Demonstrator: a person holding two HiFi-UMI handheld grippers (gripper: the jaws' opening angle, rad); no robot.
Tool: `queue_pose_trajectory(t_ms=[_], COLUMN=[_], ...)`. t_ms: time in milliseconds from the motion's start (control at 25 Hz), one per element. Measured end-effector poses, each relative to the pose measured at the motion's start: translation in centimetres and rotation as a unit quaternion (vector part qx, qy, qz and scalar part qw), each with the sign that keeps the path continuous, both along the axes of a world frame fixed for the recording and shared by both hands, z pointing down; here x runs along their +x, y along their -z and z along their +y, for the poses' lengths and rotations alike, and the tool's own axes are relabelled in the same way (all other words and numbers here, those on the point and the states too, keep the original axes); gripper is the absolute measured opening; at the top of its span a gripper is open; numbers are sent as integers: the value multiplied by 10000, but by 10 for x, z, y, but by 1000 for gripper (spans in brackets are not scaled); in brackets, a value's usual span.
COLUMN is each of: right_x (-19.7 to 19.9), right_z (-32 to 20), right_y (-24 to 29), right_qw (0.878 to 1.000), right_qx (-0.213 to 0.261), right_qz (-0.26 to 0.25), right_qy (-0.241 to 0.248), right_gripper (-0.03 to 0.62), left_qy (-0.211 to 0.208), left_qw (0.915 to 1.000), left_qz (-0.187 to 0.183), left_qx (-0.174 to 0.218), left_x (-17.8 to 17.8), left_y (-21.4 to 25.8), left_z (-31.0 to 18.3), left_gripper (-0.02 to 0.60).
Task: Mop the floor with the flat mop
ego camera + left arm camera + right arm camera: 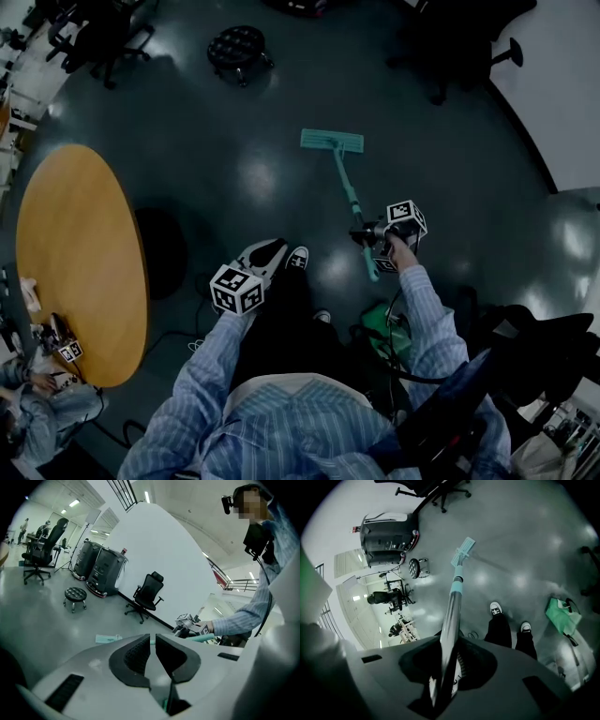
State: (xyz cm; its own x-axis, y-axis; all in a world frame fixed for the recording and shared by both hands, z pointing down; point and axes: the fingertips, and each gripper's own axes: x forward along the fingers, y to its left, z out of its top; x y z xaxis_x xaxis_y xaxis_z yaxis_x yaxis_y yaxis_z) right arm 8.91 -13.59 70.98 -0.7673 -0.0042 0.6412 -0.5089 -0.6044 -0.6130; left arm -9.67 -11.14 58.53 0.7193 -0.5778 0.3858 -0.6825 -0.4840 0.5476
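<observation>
The right gripper (pixel 367 234) has its jaws clamped on the flat mop (pixel 340 171), whose shaft runs toward eleven o'clock to its head on the floor (pixel 234 178); the left gripper (pixel 267 255), jaws together and empty, sits at eight o'clock.

I log: mop (pixel 346 183) teal, pole partly silver | floor (pixel 234 178) dark grey, glossy | table (pixel 75 253) orange-brown | my sleeves (pixel 427 319) blue-white stripes | marker cubes (pixel 236 288) black-white squares | bag (pixel 380 323) green | stool (pixel 238 47) black | shoes (pixel 297 258) black, white toes
</observation>
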Motion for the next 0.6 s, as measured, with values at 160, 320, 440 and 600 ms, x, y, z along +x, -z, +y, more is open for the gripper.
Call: queue_pose_trajectory(t_ms=[160, 320, 440, 600], right_x=[1, 6, 7, 13], right_z=[57, 113, 145, 189], right_y=[5, 9, 13, 17], right_qw=[9998, 9994, 9993, 9995], right_qx=[-30, -109, -117, -110], right_qz=[-134, -216, -243, -233], right_qy=[-123, -236, -249, -156], right_gripper=[86, 86, 86, 86], left_qy=[-98, -171, -383, -387], left_qw=[9999, 9997, 9988, 9985], left_qz=[-43, -51, -129, -127], left_qx=[98, 149, 276, 373], left_x=[9, 22, 30, 36], left_y=[9, 19, 25, 35], left_z=[26, 62, 87, 121], left_gripper=[40, 40, 40, 40])
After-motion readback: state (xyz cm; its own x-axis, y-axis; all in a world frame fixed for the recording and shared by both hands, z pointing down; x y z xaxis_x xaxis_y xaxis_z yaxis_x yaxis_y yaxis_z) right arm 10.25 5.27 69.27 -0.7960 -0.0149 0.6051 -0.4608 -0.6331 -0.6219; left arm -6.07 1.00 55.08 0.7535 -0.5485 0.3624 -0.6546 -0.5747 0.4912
